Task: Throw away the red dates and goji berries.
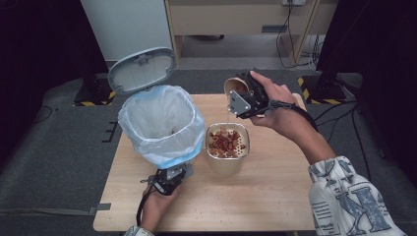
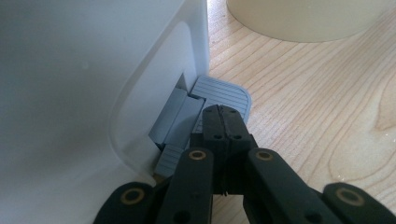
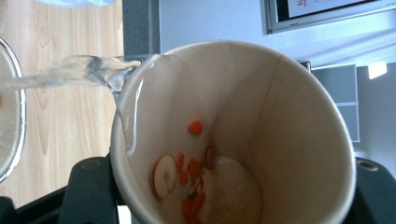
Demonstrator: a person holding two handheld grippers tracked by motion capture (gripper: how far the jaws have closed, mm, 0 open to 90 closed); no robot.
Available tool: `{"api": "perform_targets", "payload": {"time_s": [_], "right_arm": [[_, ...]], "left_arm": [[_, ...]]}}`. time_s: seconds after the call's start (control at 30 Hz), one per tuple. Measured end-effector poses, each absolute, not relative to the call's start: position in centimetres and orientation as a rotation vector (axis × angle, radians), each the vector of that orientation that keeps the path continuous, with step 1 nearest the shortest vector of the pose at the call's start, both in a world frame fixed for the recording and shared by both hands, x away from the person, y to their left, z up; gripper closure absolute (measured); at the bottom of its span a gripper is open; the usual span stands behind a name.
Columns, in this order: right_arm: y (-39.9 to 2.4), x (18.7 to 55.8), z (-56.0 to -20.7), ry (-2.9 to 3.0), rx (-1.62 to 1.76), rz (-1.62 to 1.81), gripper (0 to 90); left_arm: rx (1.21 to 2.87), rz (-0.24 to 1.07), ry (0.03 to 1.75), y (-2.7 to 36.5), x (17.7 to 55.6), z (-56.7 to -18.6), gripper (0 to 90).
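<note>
My right gripper [image 1: 242,100] is shut on a paper cup [image 1: 236,86], held tilted above the table. In the right gripper view the cup [image 3: 289,116] sits between the jaws, and a thin stream of water [image 3: 70,72] runs over its rim. Orange bits and a pale slice [image 3: 164,175] cling inside. The water falls into a metal strainer [image 1: 246,147] holding several red-brown pieces, set on a cream container. My left gripper [image 2: 224,116] is shut, its tips pressing down on the grey pedal [image 2: 222,91] of a white pedal bin [image 1: 162,125]. The bin's lid [image 1: 142,69] stands open.
A pale blue bag lines the bin [image 1: 189,157], folded over its rim. The cream container's base [image 2: 303,21] stands just right of the pedal. The wooden table [image 1: 275,196] has bare room at the front and right. Cables and dark stands lie on the floor beyond.
</note>
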State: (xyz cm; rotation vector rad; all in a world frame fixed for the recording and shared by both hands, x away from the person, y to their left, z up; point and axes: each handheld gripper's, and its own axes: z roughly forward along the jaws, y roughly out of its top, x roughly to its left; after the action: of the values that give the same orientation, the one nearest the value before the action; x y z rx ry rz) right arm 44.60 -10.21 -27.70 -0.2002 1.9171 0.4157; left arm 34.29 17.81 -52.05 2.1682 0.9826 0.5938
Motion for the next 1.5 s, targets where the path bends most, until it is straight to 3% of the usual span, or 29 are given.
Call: {"api": "perform_targets", "payload": {"time_s": [1.5], "right_arm": [[-9.59,43.88,-27.77,1.848,-0.309,0.273,34.2]], "left_arm": [[2.167,0.594,0.985,17.8,34.27,-52.04,89.7]]}}
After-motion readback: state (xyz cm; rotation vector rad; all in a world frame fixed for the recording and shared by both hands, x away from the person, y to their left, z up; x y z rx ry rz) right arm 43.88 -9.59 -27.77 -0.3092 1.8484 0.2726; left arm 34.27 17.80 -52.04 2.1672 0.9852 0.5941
